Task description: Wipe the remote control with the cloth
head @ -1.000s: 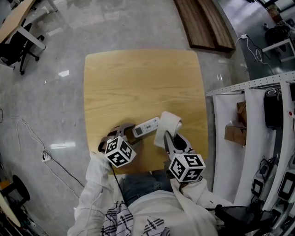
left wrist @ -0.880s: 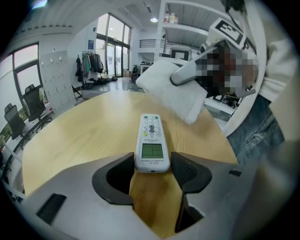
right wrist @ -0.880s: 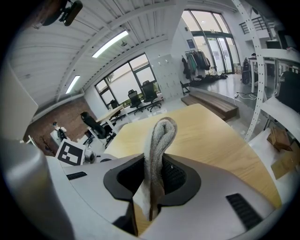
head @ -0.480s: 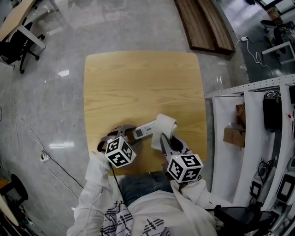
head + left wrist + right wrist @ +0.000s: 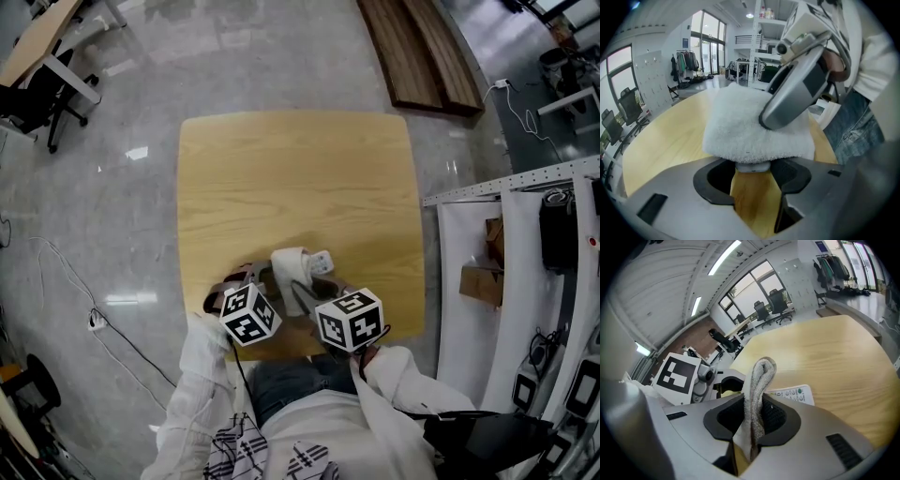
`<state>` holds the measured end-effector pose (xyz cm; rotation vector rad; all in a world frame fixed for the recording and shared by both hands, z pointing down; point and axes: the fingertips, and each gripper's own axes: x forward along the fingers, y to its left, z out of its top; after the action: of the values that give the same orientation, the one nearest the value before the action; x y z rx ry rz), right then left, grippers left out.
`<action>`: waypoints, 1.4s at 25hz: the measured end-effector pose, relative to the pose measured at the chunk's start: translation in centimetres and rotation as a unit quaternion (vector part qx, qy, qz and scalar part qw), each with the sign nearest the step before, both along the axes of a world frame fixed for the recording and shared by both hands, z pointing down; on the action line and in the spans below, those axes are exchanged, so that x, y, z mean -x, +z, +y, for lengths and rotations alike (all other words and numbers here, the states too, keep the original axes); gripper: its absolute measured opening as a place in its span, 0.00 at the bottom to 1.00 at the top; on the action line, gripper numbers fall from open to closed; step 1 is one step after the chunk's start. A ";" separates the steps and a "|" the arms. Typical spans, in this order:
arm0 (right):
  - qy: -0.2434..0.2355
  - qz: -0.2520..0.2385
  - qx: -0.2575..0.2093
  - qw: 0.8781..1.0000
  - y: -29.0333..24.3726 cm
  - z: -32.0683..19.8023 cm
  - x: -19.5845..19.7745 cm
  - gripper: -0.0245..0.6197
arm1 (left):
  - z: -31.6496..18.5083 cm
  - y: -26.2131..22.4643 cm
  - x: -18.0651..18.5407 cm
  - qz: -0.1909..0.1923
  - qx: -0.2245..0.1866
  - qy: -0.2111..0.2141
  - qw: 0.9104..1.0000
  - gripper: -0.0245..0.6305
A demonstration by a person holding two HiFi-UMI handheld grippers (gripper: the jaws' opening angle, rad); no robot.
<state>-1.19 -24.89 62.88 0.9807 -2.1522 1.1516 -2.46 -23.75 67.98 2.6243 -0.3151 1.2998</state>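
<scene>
Remote (image 5: 753, 167) held btwn L fingers (image 5: 717, 180), under cloth (image 5: 750, 126); R fingers (image 5: 779, 423) pinch cloth.

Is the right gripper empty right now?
No, the right gripper has the folded cloth pinched upright between its jaws.

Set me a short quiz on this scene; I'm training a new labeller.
1. True or false: the right hand-held gripper is shut on the cloth.
2. What lies under the cloth on the table? A) remote control B) phone C) mug
3. Fill in: the remote control's near end sits between the jaws of the ___ hand-held gripper.
Key: 1 true; 2 A; 3 left hand-held gripper.
</scene>
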 end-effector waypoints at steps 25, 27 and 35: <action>0.093 0.079 -0.002 0.993 1.1 -2.1 -8.0 0.18 | 0.1 0.1 0.0 -0.007 0.010 0.006 1.000 0.40; 0.107 0.089 -0.003 0.990 1.1 -2.2 -9.3 0.18 | 0.0 0.2 0.0 -0.006 0.009 0.005 1.000 0.40; 0.117 0.104 -0.039 0.987 -2.8 -3.9 -11.3 0.18 | 0.1 0.2 -0.1 -0.008 0.009 0.005 1.000 0.40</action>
<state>10.15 -28.80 60.11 1.3549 -1.9674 1.0241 -2.39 -23.70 68.22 2.6046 -0.2918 1.3198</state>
